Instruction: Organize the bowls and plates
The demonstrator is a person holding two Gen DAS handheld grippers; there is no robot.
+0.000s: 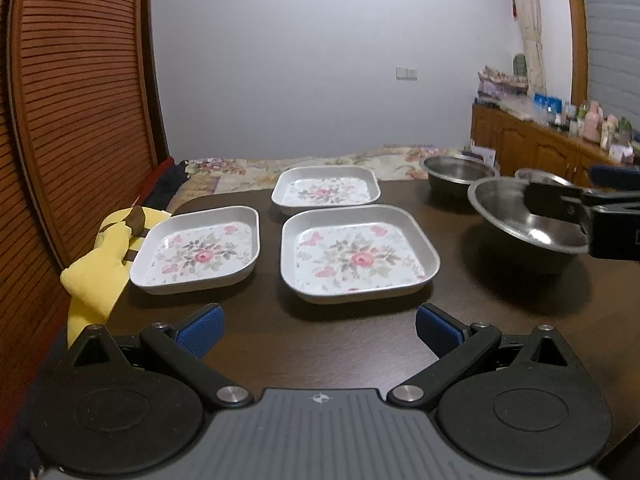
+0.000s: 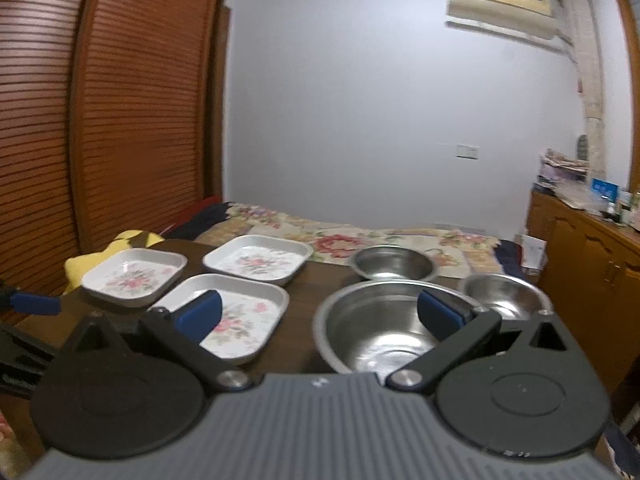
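Note:
Three square floral plates lie on the dark wooden table [image 1: 360,340]: one near centre [image 1: 356,256], one at left [image 1: 198,250], one behind [image 1: 326,190]. Three steel bowls are at the right: a far one [image 1: 458,174], a small one [image 2: 506,294], and a near one [image 1: 524,216]. My left gripper [image 1: 320,330] is open and empty, in front of the plates. My right gripper [image 2: 320,314] has its jaws wide apart over the near bowl [image 2: 380,328]; in the left wrist view its finger [image 1: 560,204] reaches over that bowl's rim, and the bowl looks tilted.
A yellow plush toy [image 1: 104,264] lies at the table's left edge beside the left plate. A bed with a floral cover [image 2: 380,240] is behind the table. Louvred wooden doors [image 1: 80,120] stand at left, a cluttered wooden cabinet [image 1: 540,148] at right.

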